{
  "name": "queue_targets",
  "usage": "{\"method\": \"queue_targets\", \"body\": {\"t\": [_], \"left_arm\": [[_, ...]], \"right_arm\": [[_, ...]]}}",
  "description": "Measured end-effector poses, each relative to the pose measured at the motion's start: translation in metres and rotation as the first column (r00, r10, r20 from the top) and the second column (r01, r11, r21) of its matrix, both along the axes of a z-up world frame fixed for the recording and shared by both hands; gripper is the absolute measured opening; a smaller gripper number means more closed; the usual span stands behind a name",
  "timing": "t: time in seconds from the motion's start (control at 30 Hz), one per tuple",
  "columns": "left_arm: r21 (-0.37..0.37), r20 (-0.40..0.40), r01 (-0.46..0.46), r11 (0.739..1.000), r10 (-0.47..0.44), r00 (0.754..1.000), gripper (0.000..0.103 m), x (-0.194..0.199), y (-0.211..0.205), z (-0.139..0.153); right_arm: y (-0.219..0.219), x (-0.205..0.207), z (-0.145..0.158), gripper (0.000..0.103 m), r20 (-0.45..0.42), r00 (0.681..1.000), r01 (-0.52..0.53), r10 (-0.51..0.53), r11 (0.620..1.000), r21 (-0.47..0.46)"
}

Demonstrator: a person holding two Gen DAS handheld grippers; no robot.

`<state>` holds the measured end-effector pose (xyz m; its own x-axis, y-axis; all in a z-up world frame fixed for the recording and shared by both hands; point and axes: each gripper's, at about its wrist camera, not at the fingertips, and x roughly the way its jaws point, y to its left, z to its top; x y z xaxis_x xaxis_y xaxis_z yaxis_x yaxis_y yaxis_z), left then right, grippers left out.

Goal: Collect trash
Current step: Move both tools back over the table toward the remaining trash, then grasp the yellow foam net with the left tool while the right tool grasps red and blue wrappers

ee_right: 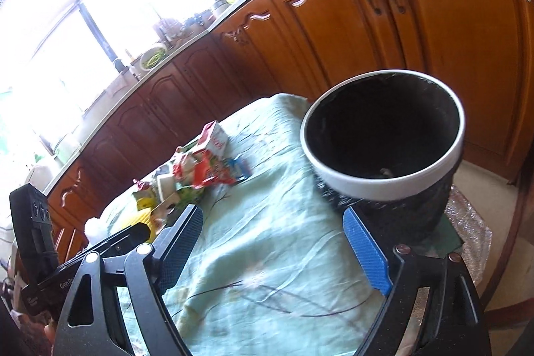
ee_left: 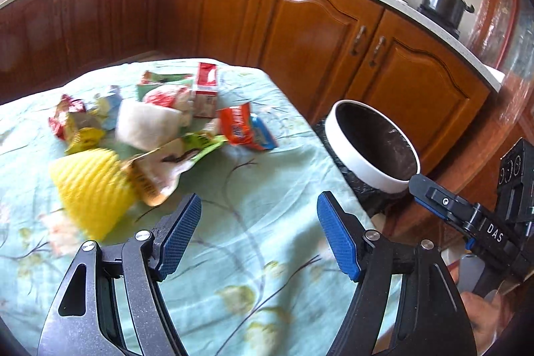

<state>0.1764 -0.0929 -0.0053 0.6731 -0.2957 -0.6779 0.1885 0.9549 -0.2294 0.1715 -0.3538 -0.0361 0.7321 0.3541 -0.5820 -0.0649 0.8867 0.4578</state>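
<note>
Trash is a loose heap of crumpled snack wrappers and packets (ee_left: 160, 122) lying on the pale green flowered cloth (ee_left: 233, 256) over the tabletop, well left of the white-rimmed round bin with black liner (ee_left: 370, 142), which stands at the cloth's right edge. Nearest piece: yellow ribbed foam fruit net (ee_left: 90, 189), soft, springy, near weightless, take it anywhere across its middle. Touching it on the bin side, a flattened green-and-white foil pouch (ee_left: 173, 162): thin, slippery, crinkly, best pinched at a raised edge, not flat on the cloth. Closer to the bin, an orange-and-blue wrapper (ee_left: 247, 129), light, puffed up, easy to grab. At the heap's far side a red-and-white small carton (ee_left: 205, 92), stiffer, grip across its narrow sides. White crumpled tissue lump (ee_left: 147, 122) mid-heap, soft. All probably light, nothing fragile. Left gripper (ee_left: 258, 236) hovers over bare cloth, jaws wide apart, empty. Right gripper (ee_right: 273, 252) beside the bin, jaws spread wide, nothing between them.
</note>
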Motion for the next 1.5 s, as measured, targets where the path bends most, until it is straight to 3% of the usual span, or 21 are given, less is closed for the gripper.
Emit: {"method": "queue_targets", "body": {"t": [0.33,0.67,0.8,0.97,1.07,1.1,1.17,1.23,1.3,1.5], "left_arm": [[-0.032,-0.001,-0.163,0.986,0.163,0.987,0.074,-0.01,0.074,-0.001],[-0.037,-0.046,-0.269,0.962,0.268,0.962,0.074,0.014,0.127,-0.013],[-0.045,-0.078,-0.275,0.96,0.271,0.959,0.074,0.025,0.135,-0.022],[-0.031,-0.099,-0.267,0.963,0.262,0.96,0.073,0.034,0.134,-0.03],[-0.034,-0.111,-0.253,0.967,0.248,0.962,0.062,0.039,0.132,-0.036],[-0.033,-0.116,-0.246,0.969,0.241,0.964,0.053,0.041,0.132,-0.038],[-0.039,-0.134,-0.23,0.972,0.223,0.966,0.034,0.045,0.132,-0.042],[-0.049,-0.146,-0.219,0.975,0.21,0.967,0.018,0.045,0.132,-0.045],[-0.049,-0.133,-0.215,0.975,0.206,0.969,0.013,0.042,0.133,-0.044],[-0.058,-0.065,-0.214,0.975,0.21,0.975,0.012,0.026,0.135,-0.021]], "right_arm": [[0.058,0.021,0.001,0.088,-0.012,0.993,-0.119,0.118,0.992,-0.047],[0.102,0.065,0.001,0.086,-0.022,0.981,-0.192,0.191,0.975,-0.112],[0.109,0.085,-0.005,0.079,-0.027,0.981,-0.194,0.192,0.973,-0.124],[0.124,0.12,-0.017,0.063,-0.071,0.974,-0.224,0.216,0.965,-0.136],[0.132,0.138,-0.03,0.053,-0.105,0.969,-0.238,0.223,0.958,-0.157],[0.134,0.144,-0.035,0.05,-0.119,0.968,-0.237,0.22,0.957,-0.164],[0.134,0.151,-0.044,0.021,-0.147,0.965,-0.242,0.219,0.957,-0.161],[0.131,0.152,-0.048,0.014,-0.157,0.965,-0.235,0.211,0.96,-0.152],[0.127,0.144,-0.044,0.008,-0.132,0.969,-0.227,0.208,0.962,-0.153],[0.111,0.11,-0.022,0.006,-0.062,0.977,-0.213,0.206,0.966,-0.149]]}}
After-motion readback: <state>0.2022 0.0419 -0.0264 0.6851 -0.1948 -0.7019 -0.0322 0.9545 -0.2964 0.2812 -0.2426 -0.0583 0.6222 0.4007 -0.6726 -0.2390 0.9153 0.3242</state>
